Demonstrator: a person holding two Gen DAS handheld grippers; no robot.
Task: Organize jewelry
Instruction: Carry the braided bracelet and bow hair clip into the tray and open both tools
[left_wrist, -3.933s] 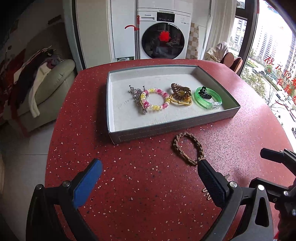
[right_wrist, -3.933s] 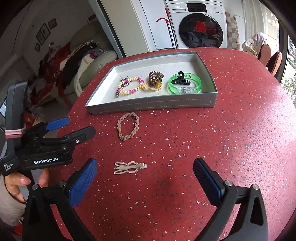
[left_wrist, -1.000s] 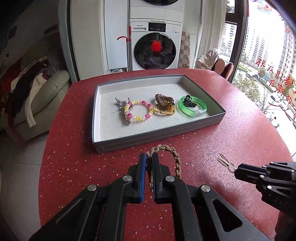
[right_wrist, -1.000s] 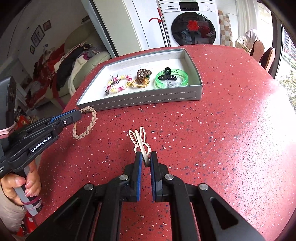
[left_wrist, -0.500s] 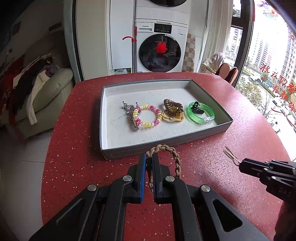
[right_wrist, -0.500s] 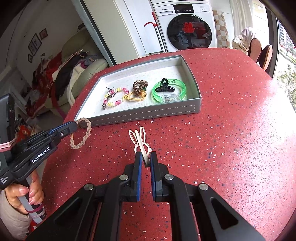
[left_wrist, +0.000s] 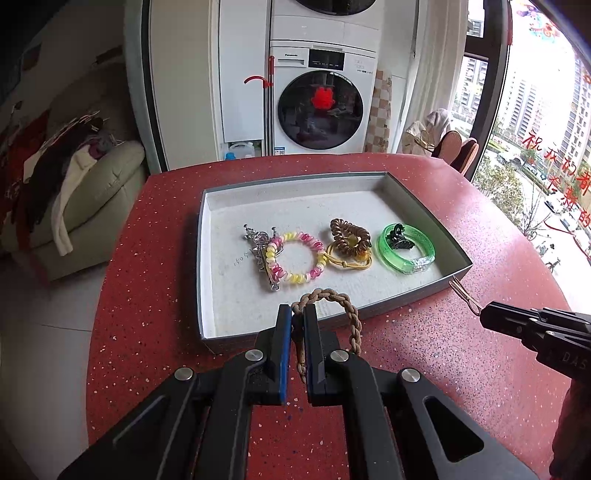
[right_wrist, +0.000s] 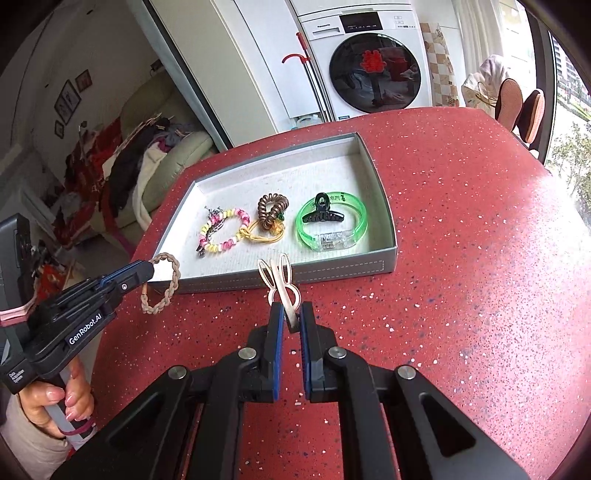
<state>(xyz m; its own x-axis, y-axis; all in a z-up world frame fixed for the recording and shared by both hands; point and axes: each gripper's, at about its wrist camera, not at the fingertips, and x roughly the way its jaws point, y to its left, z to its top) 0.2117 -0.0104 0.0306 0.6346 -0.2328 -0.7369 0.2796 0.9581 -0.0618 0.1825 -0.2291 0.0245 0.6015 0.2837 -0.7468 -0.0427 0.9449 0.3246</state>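
My left gripper is shut on a braided brown bracelet and holds it in the air just over the near wall of the grey tray. It also shows in the right wrist view. My right gripper is shut on a pale bunny-shaped hair clip, held above the table just before the tray's front wall. In the tray lie a silver clip, a pink-yellow coil band, a brown coil tie on a yellow band and a green bangle with a dark claw clip.
The round red speckled table carries the tray. A washing machine stands behind it, a sofa with clothes to the left and chairs at the window side.
Both grippers have moved forward toward the tray with their items. The bracelet now hangs at the tray's near wall and the hair clip is close to the front wall.
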